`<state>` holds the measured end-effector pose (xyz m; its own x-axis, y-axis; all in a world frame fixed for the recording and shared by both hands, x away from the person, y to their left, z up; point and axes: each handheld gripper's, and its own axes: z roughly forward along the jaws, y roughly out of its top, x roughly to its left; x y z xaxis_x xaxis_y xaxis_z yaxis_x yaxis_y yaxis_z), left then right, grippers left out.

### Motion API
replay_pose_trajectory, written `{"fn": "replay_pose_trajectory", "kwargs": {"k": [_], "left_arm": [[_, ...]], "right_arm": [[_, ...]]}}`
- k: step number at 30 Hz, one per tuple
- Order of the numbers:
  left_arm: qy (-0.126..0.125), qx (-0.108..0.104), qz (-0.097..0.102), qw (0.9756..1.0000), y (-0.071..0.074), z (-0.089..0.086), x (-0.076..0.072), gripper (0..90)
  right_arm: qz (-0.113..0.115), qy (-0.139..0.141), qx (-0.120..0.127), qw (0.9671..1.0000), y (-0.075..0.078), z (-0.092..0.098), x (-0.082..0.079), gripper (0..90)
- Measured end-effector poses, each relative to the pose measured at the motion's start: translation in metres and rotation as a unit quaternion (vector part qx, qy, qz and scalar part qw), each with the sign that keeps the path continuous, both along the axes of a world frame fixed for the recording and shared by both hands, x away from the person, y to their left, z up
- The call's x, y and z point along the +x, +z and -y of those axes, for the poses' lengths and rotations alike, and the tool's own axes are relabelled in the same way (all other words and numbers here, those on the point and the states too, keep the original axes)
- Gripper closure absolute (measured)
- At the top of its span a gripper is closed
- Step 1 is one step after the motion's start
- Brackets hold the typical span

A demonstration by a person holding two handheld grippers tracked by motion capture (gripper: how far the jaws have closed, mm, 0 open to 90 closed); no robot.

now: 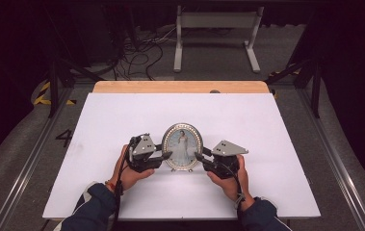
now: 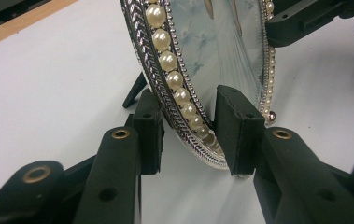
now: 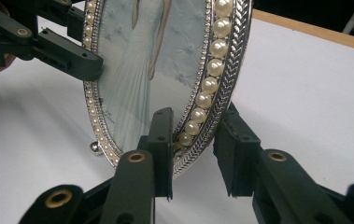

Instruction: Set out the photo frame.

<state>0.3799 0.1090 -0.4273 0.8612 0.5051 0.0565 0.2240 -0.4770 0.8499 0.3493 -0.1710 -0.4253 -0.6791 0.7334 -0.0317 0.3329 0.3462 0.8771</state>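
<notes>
Standing upright, the oval pearl-rimmed photo frame (image 1: pixel 182 147) is clamped between both grippers' jaws.

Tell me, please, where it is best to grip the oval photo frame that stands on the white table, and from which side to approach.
Grip the oval photo frame by its lower rim, one gripper from each side, as the left gripper and right gripper straddle it now. The rim is thin and flat, so jaws fit front and back. Probably avoid the glass middle and the rear prop.
</notes>
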Motion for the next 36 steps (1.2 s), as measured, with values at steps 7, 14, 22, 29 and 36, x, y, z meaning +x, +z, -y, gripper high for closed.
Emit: {"fn": "replay_pose_trajectory", "kwargs": {"k": [7, 14, 22, 29, 36], "left_arm": [[-0.002, 0.003, -0.001, 1.0000, -0.0013, 0.0012, 0.0010, 62.7], [-0.006, 0.009, -0.001, 0.9999, -0.0031, 0.0026, 0.0010, 61.2], [-0.005, 0.011, 0.010, 0.9999, -0.0007, 0.0011, -0.0010, 59.3], [-0.002, 0.017, 0.022, 0.9996, 0.0021, -0.0015, -0.0047, 53.5], [0.001, 0.028, 0.038, 0.9989, 0.0039, -0.0027, -0.0077, 38.1]], "right_arm": [[0.001, 0.005, -0.007, 1.0000, 0.0008, -0.0002, 0.0005, 67.9], [0.008, 0.014, -0.034, 0.9993, 0.0027, -0.0019, 0.0003, 66.8], [0.004, 0.020, -0.044, 0.9988, 0.0041, -0.0010, 0.0003, 61.5], [0.011, 0.036, -0.056, 0.9977, 0.0072, -0.0025, -0.0023, 51.3], [0.009, 0.041, -0.070, 0.9967, 0.0072, -0.0030, -0.0020, 39.9]]}}
